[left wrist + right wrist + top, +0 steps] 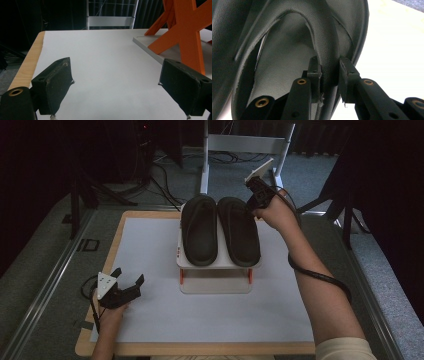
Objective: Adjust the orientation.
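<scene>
At the left we see the left gripper (pixel 131 279) resting low over the white table (pixel 150 310), its jaws spread wide apart with nothing between them. Mid-table, two black slippers lie side by side on a small white rack (pixel 215 282). The right gripper (pixel 329 75) is clamped on the strap of the right slipper (pixel 239 237) at its far end

Slippers (pixel 220 230): plain black, matte, with no pattern; the pair match.
Rack (pixel 216 270): white shelves, orange crossed legs.
Counter (pixel 150 270): white sheet on top, pale wood edge along the rim.
My left tongs (pixel 129 279): black, with a grey plate on top.
My right tongs (pixel 329 75): black, with brass-coloured rivets.
Floor (pixel 45 250): grey carpet.
</scene>
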{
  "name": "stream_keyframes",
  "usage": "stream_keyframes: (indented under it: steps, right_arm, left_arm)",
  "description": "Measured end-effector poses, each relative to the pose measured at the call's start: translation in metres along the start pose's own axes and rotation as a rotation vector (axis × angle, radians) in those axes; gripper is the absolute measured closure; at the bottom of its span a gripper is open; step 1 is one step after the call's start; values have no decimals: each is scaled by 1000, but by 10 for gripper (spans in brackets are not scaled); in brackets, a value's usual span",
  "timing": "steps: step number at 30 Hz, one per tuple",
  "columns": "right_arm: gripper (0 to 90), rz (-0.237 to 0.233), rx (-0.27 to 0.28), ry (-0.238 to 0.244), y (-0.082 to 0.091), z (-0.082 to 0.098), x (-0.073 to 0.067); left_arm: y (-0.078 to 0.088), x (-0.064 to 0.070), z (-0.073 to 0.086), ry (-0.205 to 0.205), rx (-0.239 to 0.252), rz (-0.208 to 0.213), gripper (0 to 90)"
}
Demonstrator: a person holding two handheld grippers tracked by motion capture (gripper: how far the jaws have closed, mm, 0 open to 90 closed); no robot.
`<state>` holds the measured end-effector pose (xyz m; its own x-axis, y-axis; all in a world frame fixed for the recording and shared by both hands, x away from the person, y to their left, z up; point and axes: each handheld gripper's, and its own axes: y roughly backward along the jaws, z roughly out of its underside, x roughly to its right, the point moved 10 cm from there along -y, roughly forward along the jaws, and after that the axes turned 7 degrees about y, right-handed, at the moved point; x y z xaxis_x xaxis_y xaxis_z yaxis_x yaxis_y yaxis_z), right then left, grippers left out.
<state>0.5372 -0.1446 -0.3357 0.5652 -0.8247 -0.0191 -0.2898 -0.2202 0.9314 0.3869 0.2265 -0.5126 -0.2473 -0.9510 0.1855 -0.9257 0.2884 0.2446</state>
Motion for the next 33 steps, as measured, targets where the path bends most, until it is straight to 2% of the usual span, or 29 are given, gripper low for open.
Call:
stream_keyframes:
  steps: [7,10,13,21,24,28,30,31,33]
  right_arm:
    - [717,-23,-11,3,-2,2,-5]
    - [694,-22,-13,28,-1,2,-10]
    - [679,-41,-8,35,0,1,-14]
    - [651,-72,-9,31,-2,3,-17]
    - [591,-92,4,29,-1,3,-18]
    - [468,-91,56,46,5,-1,-17]
    - [460,-84,62,51,7,-1,-16]
    - [393,-85,73,54,10,0,-15]
    - [347,-88,92,55,14,0,-13]
  left_arm:
    - [0,0,0,1,0,0,108]
    - [0,0,0,-1,0,0,108]
    - [0,0,0,-1,-1,-1,108]
    - [0,0,0,0,0,0,108]
    - [0,0,0,0,0,0,108]
    - [0,0,0,2,1,0,108]
    - [0,0,0,2,1,0,108]
    - [0,0,0,3,1,0,108]
    - [0,0,0,4,0,0,108]
